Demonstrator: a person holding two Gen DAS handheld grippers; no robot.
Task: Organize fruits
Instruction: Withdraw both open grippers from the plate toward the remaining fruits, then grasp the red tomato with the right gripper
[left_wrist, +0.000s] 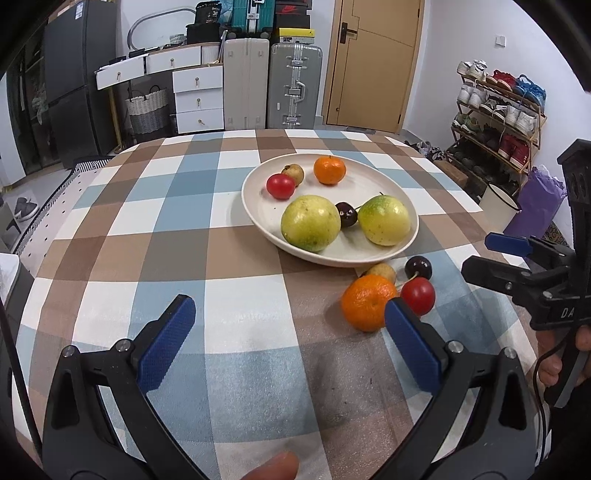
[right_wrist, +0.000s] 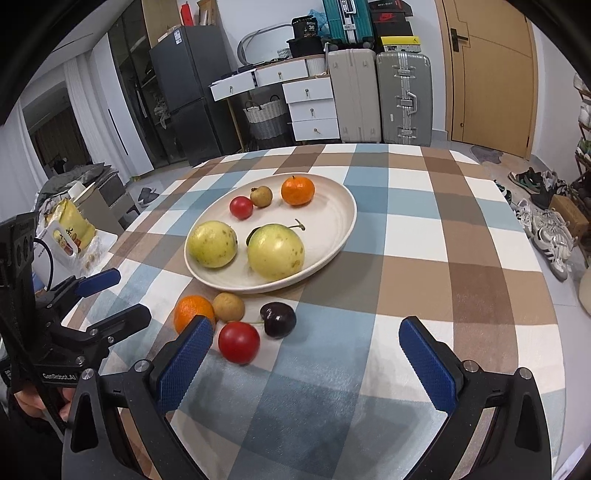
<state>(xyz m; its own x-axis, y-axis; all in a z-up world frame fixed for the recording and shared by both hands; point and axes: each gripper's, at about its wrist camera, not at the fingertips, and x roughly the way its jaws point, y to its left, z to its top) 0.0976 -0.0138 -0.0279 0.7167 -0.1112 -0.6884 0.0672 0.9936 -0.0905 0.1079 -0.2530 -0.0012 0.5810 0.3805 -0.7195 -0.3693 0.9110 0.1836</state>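
A cream plate on the checked tablecloth holds two yellow-green fruits, a tangerine, a red tomato, a small brown fruit and a dark cherry. On the cloth in front of the plate lie a tangerine, a brown fruit, a cherry and a tomato. My left gripper is open and empty, left of these. My right gripper is open and empty, just behind them.
The right gripper shows at the right of the left wrist view; the left gripper shows at the left of the right wrist view. A snack bag stands off the table's left edge. Suitcases, drawers and a shoe rack stand behind.
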